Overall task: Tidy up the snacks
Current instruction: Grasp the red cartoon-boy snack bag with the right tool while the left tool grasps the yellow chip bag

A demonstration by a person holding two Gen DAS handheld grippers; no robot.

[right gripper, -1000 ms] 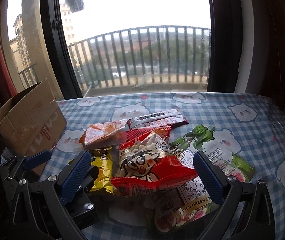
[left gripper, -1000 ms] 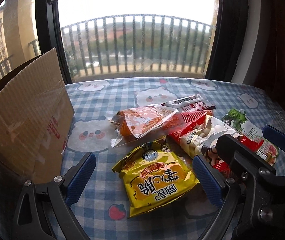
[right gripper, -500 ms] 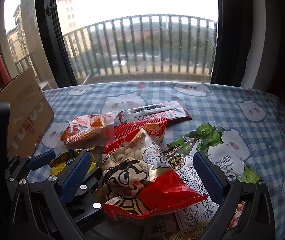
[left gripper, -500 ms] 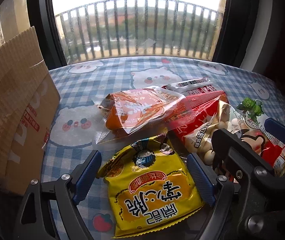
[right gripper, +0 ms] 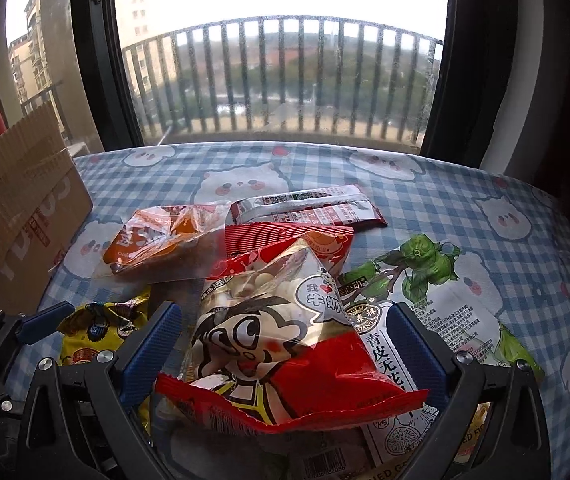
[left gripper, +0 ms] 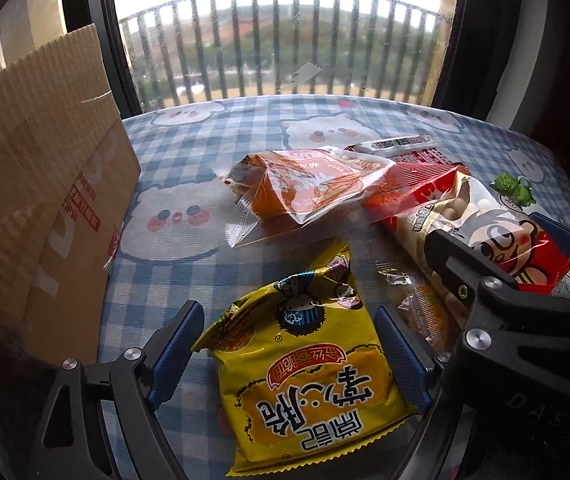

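A yellow snack bag [left gripper: 305,368] lies on the checked tablecloth between the open fingers of my left gripper [left gripper: 289,356]. A red and gold cartoon snack bag [right gripper: 277,340] lies between the open fingers of my right gripper [right gripper: 285,348]; it also shows in the left wrist view [left gripper: 485,224]. An orange clear-wrapped pack [left gripper: 317,192] lies behind them, also in the right wrist view [right gripper: 161,240]. A white and green dried fig bag [right gripper: 437,304] lies under the cartoon bag, to the right. A dark red flat packet [right gripper: 309,208] lies farthest back.
An open cardboard box [left gripper: 33,184] stands at the left of the table, also in the right wrist view [right gripper: 13,208]. The blue checked tablecloth [left gripper: 245,128] runs back to a large window with a balcony railing. The right gripper's frame [left gripper: 525,320] sits close beside my left one.
Both grippers have moved forward and down toward the snacks. The yellow bag now sits between the left fingers and the cartoon bag between the right fingers. Both stay open.
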